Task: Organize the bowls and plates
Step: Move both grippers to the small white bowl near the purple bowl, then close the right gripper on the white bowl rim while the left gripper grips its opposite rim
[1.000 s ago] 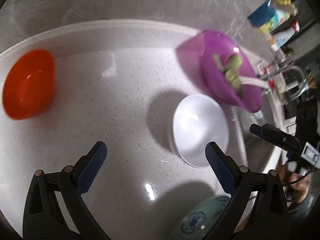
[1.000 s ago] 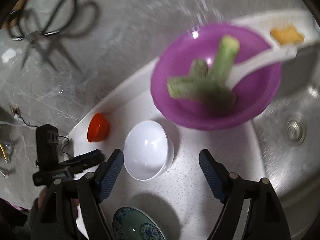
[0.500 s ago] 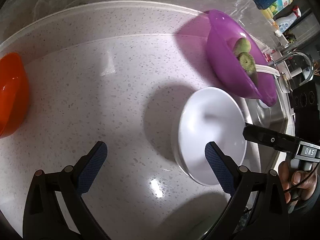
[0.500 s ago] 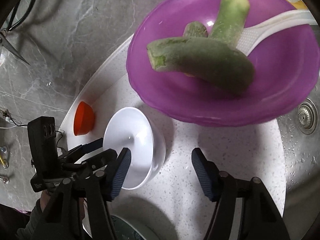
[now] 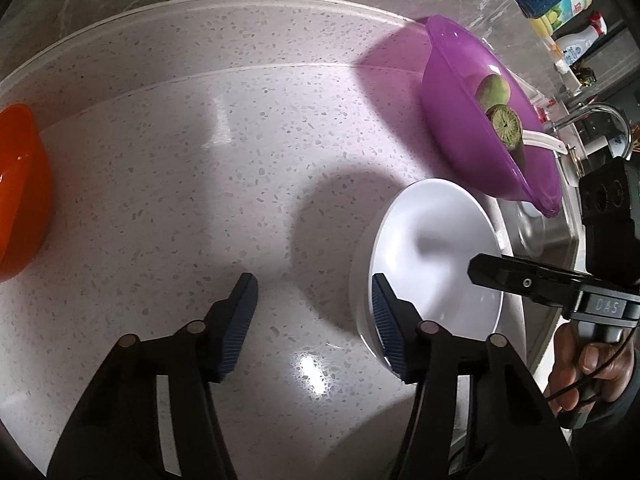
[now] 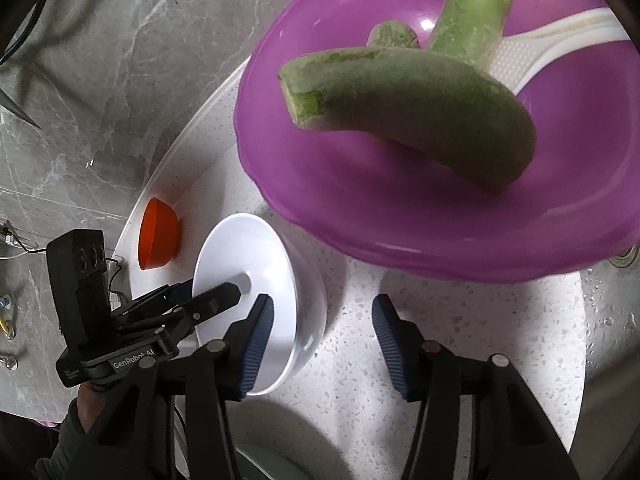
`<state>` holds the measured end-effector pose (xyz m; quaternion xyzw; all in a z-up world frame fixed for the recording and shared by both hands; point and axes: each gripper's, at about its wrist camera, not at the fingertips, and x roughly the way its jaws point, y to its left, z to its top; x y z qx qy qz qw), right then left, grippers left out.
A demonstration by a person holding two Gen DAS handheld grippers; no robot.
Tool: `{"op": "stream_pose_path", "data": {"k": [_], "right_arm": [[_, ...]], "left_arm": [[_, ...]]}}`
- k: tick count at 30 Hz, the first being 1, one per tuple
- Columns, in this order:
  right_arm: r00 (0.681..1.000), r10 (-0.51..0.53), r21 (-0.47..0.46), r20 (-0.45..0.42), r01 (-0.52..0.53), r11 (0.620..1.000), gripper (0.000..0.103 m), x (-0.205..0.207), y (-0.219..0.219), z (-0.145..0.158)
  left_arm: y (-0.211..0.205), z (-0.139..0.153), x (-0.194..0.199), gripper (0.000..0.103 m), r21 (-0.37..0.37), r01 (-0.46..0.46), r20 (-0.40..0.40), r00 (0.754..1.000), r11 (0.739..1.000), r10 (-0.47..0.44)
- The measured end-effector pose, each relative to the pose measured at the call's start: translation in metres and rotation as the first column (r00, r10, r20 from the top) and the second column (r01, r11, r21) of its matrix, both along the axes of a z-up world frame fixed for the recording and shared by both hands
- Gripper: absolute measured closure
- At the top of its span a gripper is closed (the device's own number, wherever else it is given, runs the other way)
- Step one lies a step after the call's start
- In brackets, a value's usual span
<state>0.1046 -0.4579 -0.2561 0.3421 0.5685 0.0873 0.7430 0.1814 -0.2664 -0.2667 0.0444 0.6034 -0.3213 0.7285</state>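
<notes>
Left wrist view: left gripper (image 5: 312, 312) sits at the near rim of the white bowl (image 5: 432, 256), one finger (image 5: 386, 320) inside the rim, the other out on the speckled counter (image 5: 224, 184). Jaws closing; pads not yet pressing the wall, nothing held.

Right wrist view: right gripper (image 6: 322, 336) works the same bowl (image 6: 248, 280) from the other side, one finger (image 6: 258, 340) inside the rim, the other over bare counter. Jaws closing, wall between them, no grip yet.

Step in hand, my reading: both claws pinching the bowl's rim for a two-handed lift. Next move calls for both jaws to seat on the wall before any raise; thin, glossy rim may slip.

Containers:
- white bowl: empty, upright on counter.
- purple bowl (image 6: 440, 184): just beside it, holds green vegetable pieces (image 6: 416, 120) and a white spoon (image 6: 560, 40).
- orange bowl (image 5: 20, 192): well apart at the counter's edge, looks empty.
</notes>
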Motion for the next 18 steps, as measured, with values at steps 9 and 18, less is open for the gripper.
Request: {"op": "stream_pose_path", "data": {"k": [9,18], "right_arm": [[1.000,0.000,0.005,-0.026,0.000,1.000,0.067,0.004,0.001,-0.007],[1.000,0.020,0.011,-0.013,-0.020,1.000,0.085,0.011,0.011,-0.003]], "left_arm": [[-0.001,-0.002,-0.002,0.061,-0.044,0.014,-0.039,0.999,0.999,-0.016],[-0.009,0.004,-0.009,0.090,-0.085,0.032,-0.058,0.998,0.996,-0.037]]}}
